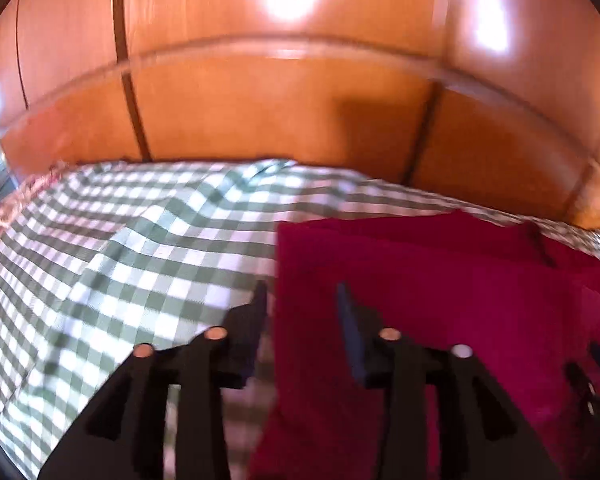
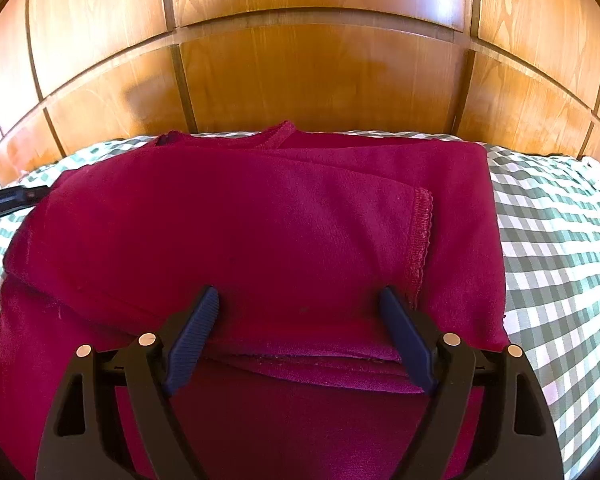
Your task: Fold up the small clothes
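A dark red garment (image 2: pixel 260 220) lies partly folded on a green-and-white checked cloth (image 2: pixel 560 240). Its neckline points to the far side and a sleeve with a stitched cuff (image 2: pixel 422 232) is folded across the body. My right gripper (image 2: pixel 300 300) is open and empty, its jaws straddling the folded near hem. In the left wrist view the garment (image 1: pixel 440 300) fills the right half. My left gripper (image 1: pixel 302 292) is open and empty over the garment's left edge, one finger over the checked cloth (image 1: pixel 140 260). The left view is blurred.
A wooden panelled wall (image 2: pixel 320 72) rises right behind the cloth's far edge and also shows in the left wrist view (image 1: pixel 280 108). A black object (image 2: pixel 12 196) lies at the far left beside the garment. The other gripper's dark parts (image 1: pixel 596 372) show at the right edge.
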`<state>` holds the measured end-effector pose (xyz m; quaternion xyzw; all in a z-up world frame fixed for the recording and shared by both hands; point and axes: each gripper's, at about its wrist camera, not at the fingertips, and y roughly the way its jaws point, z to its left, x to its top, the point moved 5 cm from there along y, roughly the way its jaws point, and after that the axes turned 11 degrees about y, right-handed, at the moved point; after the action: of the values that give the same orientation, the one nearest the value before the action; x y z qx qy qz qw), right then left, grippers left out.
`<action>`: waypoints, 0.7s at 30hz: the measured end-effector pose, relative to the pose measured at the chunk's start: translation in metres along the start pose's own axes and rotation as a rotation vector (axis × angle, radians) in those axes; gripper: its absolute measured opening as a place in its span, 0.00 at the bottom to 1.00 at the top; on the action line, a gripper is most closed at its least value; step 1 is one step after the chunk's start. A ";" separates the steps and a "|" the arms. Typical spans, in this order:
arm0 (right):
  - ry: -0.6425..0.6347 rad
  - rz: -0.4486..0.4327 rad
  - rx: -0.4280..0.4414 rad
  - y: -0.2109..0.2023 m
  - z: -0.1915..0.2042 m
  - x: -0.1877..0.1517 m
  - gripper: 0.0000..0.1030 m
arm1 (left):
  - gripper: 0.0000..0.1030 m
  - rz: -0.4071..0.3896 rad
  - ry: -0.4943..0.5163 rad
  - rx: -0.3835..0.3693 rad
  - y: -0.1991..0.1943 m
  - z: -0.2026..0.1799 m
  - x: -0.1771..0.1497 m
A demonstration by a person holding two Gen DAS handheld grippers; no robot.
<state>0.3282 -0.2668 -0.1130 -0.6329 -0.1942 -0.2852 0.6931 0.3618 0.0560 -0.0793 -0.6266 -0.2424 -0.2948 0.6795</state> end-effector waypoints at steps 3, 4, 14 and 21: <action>-0.001 -0.001 -0.001 0.000 0.000 0.000 0.80 | 0.46 -0.005 0.062 -0.027 -0.015 -0.020 -0.019; -0.002 -0.002 -0.003 0.000 0.000 0.000 0.80 | 0.48 0.017 0.087 -0.018 -0.012 -0.024 -0.026; 0.001 -0.003 0.000 -0.001 -0.001 0.000 0.80 | 0.53 0.009 0.080 0.004 -0.034 -0.033 -0.042; 0.002 -0.002 -0.001 -0.001 -0.001 0.000 0.80 | 0.57 -0.019 0.057 -0.029 -0.070 -0.035 -0.061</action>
<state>0.3272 -0.2674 -0.1124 -0.6327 -0.1942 -0.2865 0.6928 0.2674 0.0241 -0.0759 -0.6256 -0.2246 -0.3223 0.6740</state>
